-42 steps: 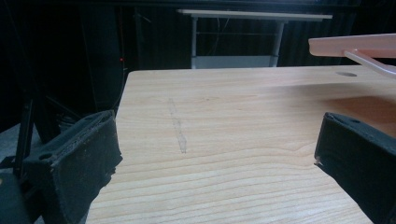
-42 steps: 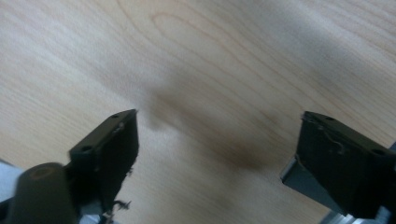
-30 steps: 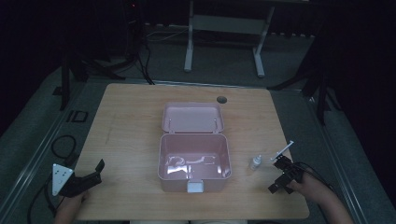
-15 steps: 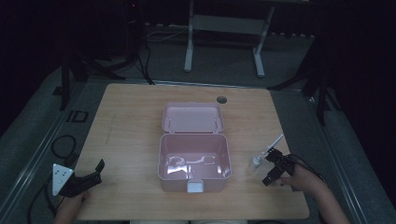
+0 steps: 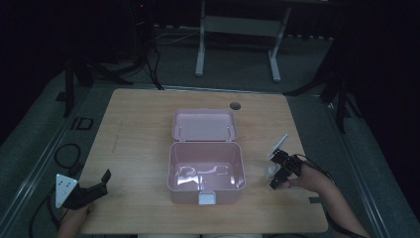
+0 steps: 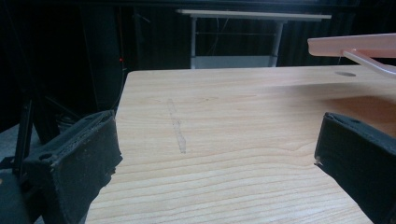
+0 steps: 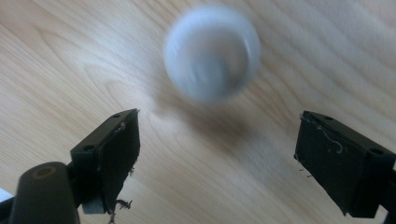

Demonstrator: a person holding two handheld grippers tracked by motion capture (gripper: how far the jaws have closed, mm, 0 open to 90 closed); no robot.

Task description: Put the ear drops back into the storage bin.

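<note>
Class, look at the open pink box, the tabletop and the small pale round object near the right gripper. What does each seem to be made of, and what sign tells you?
Pink box: probably moulded plastic; uniform colour, glossy reflections inside.
Tabletop: wood or wood-look laminate; pale grain lines, matte.
Small pale round object: perhaps translucent plastic; whitish, blurred, so uncertain.

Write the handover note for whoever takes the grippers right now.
Right gripper: open, pointing down over the small clear bottle, which stands on the table just right of the pink box; nothing gripped yet.
Left gripper: open, holding nothing, resting near the table's front left corner.
Box: lid open, some clear items lie inside.
Done: right gripper lined up on the bottle.
Left: probably close on the bottle and move it, likely into the box.
</note>
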